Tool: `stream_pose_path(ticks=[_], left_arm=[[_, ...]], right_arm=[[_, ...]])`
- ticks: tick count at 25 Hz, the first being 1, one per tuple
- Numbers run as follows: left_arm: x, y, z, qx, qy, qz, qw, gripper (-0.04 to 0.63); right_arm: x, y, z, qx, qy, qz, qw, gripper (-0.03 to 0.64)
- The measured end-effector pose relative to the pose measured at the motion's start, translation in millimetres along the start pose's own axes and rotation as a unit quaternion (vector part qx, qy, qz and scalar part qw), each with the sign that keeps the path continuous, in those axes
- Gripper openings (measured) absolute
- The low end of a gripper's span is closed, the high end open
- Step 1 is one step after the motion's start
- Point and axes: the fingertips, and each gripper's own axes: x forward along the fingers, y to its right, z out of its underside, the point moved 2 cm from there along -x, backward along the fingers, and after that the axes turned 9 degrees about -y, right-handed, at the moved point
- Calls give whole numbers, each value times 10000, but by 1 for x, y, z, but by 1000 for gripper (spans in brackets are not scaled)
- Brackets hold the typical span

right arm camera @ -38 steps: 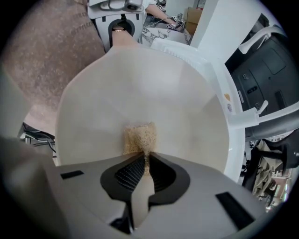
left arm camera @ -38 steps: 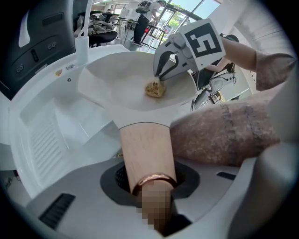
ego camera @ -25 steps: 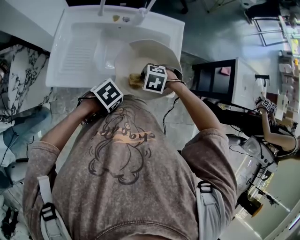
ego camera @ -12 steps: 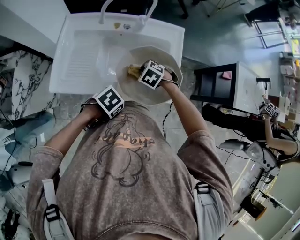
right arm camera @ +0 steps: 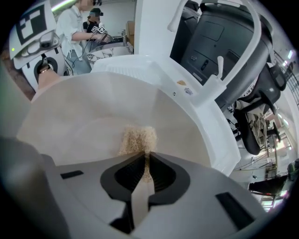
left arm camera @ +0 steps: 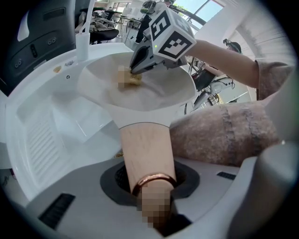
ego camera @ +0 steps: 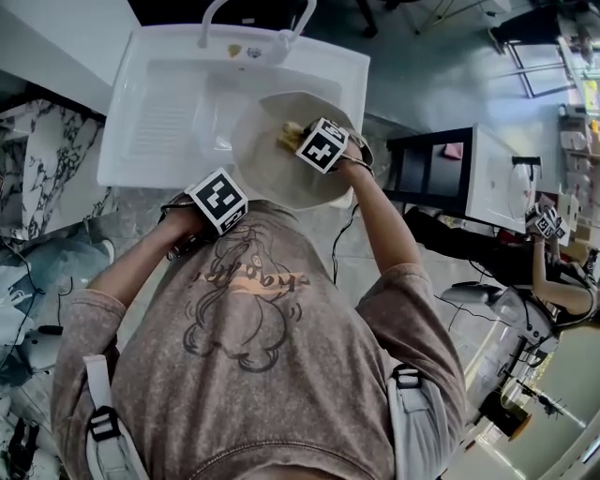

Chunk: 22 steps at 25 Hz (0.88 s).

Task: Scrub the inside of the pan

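**Pan held over sink, scrub pad on its inner surface**

1. Shirt (ego camera: pixel 253 356): brown, with a printed figure. It fills the lower part of the head view, nearest the camera.
2. Left gripper (ego camera: pixel 217 200): just ahead of the shirt, at the near edge of the sink. In the left gripper view (left arm camera: pixel 152 182) its jaws are clamped on the handle (left arm camera: pixel 145 149) of the pan. The handle is pale wood with a copper-coloured ring near its end and runs straight out from the jaws to the pan body.
3. Pan (ego camera: pixel 267 164): round, with a pale cream inside. It sits over the right part of the sink with its handle toward the person. Its near rim reaches past the sink's front edge, and it tilts so the inside faces up and toward the person (left arm camera: pixel 154 95) (right arm camera: pixel 79 126).
4. Scrub pad (right arm camera: pixel 138 139): tan and coarse, lying on the pan's inner surface on the far right side (ego camera: pixel 289 138) (left arm camera: pixel 128 78).
5. Right gripper (ego camera: pixel 322 145): reaches down into the pan (left arm camera: pixel 140 63). In the right gripper view (right arm camera: pixel 147 170) its jaws are pinched together on a thin edge of the scrub pad, whose bulk spreads out ahead of them.
6. Sink (ego camera: pixel 141 164): white, with a ribbed drainboard (ego camera: pixel 159 117) on the left. The faucet (ego camera: pixel 253 19) stands on the far rim (right arm camera: pixel 217 77).
7. Black shelf unit (ego camera: pixel 431 164): on the floor to the right of the sink.
8. Second person (ego camera: pixel 553 267): far right, holding another marker cube.
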Motion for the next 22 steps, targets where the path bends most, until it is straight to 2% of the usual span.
stream_pose_path(ticks=[5, 9, 15, 22], left_arm=[[-1, -4, -4, -100, 135, 37, 9999, 114], [-2, -8, -5, -166, 226, 93, 9996, 114], [-1, -11, -5, -225, 293, 160, 9992, 115], [-9, -33, 1, -691, 503, 205, 9961, 115]], right_arm=[[-13, 2, -6, 293, 278, -7, 9992, 44], [-29, -5, -18, 774, 701, -361, 9939, 43], [-60, 0, -40, 916, 1243, -267, 9877, 44], [-111, 12, -50, 1203, 1851, -117, 9753, 44]])
